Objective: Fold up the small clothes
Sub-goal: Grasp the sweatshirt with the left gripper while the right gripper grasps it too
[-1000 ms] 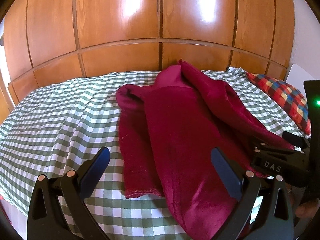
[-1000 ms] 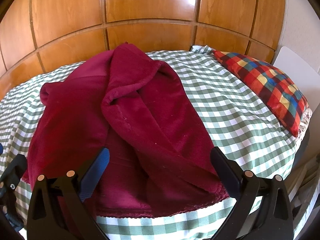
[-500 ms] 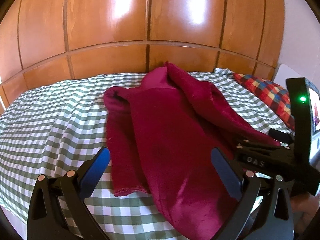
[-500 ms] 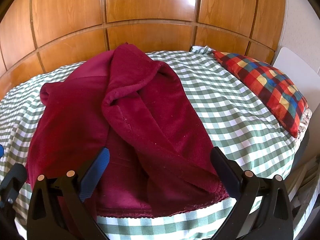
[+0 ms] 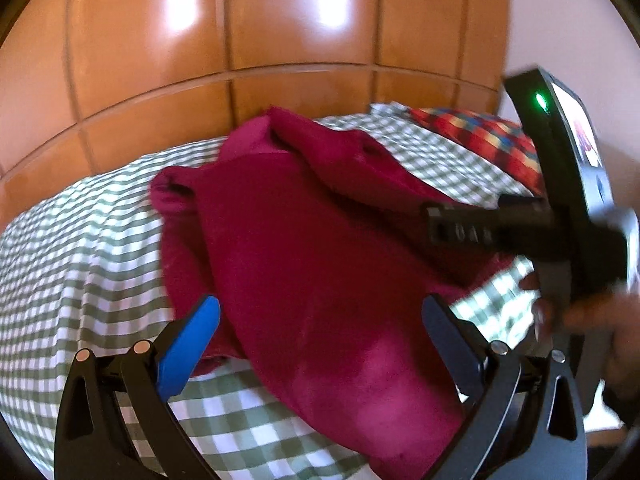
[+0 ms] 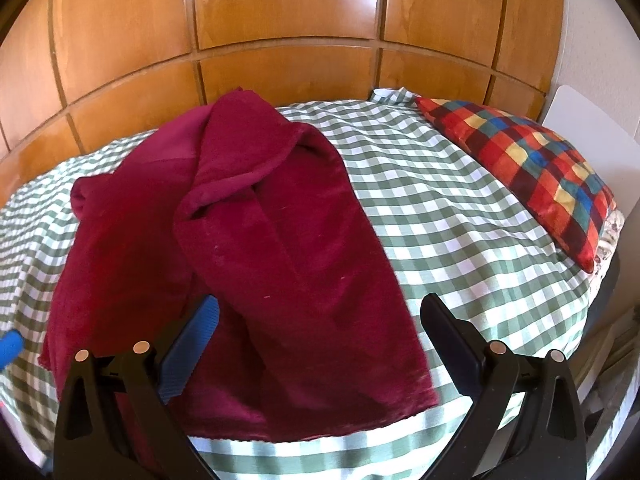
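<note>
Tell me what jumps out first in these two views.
The crumpled dark red fleece garment sprawls mid-bed on the green-and-white checked sheet, unfolded. A red, blue and yellow checked pillow lies at the right edge. Both grippers, left and right, hover open over the hem.

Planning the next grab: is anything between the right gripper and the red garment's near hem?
Nothing visible. The right gripper is open directly over the red garment, whose near hem lies bare on the checked bedsheet. The plaid pillow sits well off to the side.

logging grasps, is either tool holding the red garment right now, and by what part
Nothing is held. The left tool and right tool are both open above the red garment.
</note>
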Tool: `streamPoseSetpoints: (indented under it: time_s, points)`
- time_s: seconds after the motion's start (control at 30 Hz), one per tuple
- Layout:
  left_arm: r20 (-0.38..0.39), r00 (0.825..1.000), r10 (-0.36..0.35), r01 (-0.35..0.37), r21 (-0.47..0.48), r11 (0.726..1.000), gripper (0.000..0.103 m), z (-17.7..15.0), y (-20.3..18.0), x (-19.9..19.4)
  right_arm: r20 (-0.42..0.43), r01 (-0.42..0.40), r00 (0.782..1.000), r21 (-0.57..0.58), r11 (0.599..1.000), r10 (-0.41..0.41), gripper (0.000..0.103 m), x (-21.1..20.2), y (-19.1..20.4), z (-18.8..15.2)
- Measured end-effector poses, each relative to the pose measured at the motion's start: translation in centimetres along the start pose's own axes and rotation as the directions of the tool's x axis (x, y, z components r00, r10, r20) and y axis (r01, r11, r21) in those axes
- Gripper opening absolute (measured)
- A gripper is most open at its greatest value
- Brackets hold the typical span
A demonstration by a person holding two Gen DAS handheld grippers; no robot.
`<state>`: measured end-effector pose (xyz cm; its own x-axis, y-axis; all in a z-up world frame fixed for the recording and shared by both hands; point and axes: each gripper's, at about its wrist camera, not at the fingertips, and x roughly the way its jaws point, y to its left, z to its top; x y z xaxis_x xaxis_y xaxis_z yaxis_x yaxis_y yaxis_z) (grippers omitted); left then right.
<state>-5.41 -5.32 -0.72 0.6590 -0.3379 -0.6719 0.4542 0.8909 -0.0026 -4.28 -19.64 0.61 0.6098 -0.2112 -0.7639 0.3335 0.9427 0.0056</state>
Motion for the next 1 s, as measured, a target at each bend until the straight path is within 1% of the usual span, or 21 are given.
streamPoseSetpoints:
  time_s: [0.1,0.13,0.2,0.23,0.27,0.3,0.33,0.37,0.4,0.43,0.47,0.5,0.53,0.57,0.6,0.63,0.73,0.83,0.9,0.97,1.0]
  points:
    - [-0.023,0.999,-0.034,0.035,0.06,0.998,0.094,-0.5,-1.2,0.5,0.015,-0.044,0.999,-0.004,0.999,0.045,0.098,-0.3,-1.0,0.3]
    - [-0.039,0.998,-0.039,0.043,0.087,0.995,0.087,-0.7,-1.7,0.9,0.018,-0.069,0.997,-0.015,0.997,0.07,0.097,-0.3,-1.2,0.5]
    - [-0.073,0.997,-0.031,0.04,0.133,0.99,0.083,-1.3,-2.5,1.7,0.004,-0.125,0.992,-0.031,0.992,0.125,0.09,-0.2,-1.0,0.9]
    - [-0.086,0.996,-0.022,0.035,0.148,0.988,0.076,-1.5,-2.8,2.2,-0.008,-0.161,0.987,-0.038,0.986,0.161,0.087,0.1,-0.9,1.1]
    - [-0.11,0.994,-0.006,0.025,0.173,0.985,0.067,-2.0,-3.2,2.8,-0.016,-0.177,0.984,-0.044,0.983,0.176,0.083,0.2,-0.7,1.2]
    - [-0.122,0.993,0.005,0.018,0.183,0.983,0.062,-2.2,-3.3,3.1,-0.03,-0.191,0.981,-0.063,0.98,0.189,0.081,0.6,-0.4,1.3]
    - [-0.128,0.992,0.016,0.009,0.191,0.981,0.051,-2.5,-3.4,3.4,-0.051,-0.206,0.978,-0.081,0.975,0.202,0.08,1.1,0.1,1.3]
    - [-0.128,0.991,0.032,-0.006,0.196,0.98,0.038,-2.7,-3.3,3.5,-0.085,-0.235,0.97,-0.097,0.967,0.227,0.073,1.7,0.6,1.3]
    - [-0.126,0.992,0.033,-0.009,0.192,0.981,0.032,-2.7,-3.1,3.3,-0.131,-0.279,0.955,-0.11,0.954,0.265,0.067,2.5,1.2,1.2]
    - [-0.123,0.992,0.025,-0.003,0.177,0.984,0.02,-2.7,-2.7,3.1,-0.161,-0.295,0.948,-0.127,0.947,0.274,0.062,3.2,1.7,1.0]
    - [-0.12,0.993,0.011,0.008,0.156,0.988,0.008,-2.5,-2.2,2.8,-0.17,-0.284,0.951,-0.149,0.947,0.258,0.047,3.6,2.1,0.8]
    - [-0.115,0.993,-0.013,0.027,0.121,0.992,0.008,-2.2,-1.3,2.2,-0.18,-0.254,0.959,-0.191,0.948,0.22,0.026,4.1,2.7,0.6]
    - [-0.106,0.994,-0.038,0.047,0.084,0.995,0.008,-1.8,-0.4,1.5,-0.182,-0.235,0.963,-0.211,0.949,0.198,0.021,4.3,2.8,0.5]
    - [-0.083,0.994,-0.068,0.071,0.027,0.997,0.007,-1.1,1.0,0.4,-0.179,-0.238,0.963,-0.207,0.949,0.202,0.011,4.4,2.6,0.8]
    - [-0.06,0.995,-0.082,0.081,-0.019,0.997,0.007,-0.5,2.4,-0.5,-0.168,-0.255,0.96,-0.181,0.95,0.226,0.008,3.9,1.9,1.4]
    - [-0.035,0.996,-0.079,0.077,-0.056,0.995,0.007,0.1,3.8,-1.3,-0.147,-0.26,0.96,-0.158,0.953,0.238,0.008,3.3,1.1,2.2]
    - [0.043,0.999,-0.022,0.03,-0.176,0.984,0.007,2.2,9.0,-3.4,-0.059,-0.252,0.967,-0.1,0.962,0.247,0.008,1.6,-1.8,5.0]
    - [0.09,0.994,0.069,-0.037,-0.321,0.946,0.007,4.4,15.6,-4.4,0.016,-0.187,0.982,-0.049,0.981,0.188,0.008,0.9,-5.3,8.1]
    - [0.094,0.978,0.187,-0.14,-0.37,0.918,0.007,5.8,19.5,-4.5,0.044,-0.124,0.991,-0.018,0.992,0.124,0.008,1.5,-7.5,10.1]
    - [0.081,0.958,0.275,-0.217,-0.424,0.879,0.007,7.2,23.4,-3.9,0.053,-0.066,0.996,0.014,0.998,0.065,0.008,2.6,-9.4,12.0]
    - [0.071,0.951,0.3,-0.239,-0.444,0.864,0.007,7.7,24.7,-3.6,0.05,-0.027,0.998,0.033,0.999,0.025,0.008,3.6,-10.7,13.3]
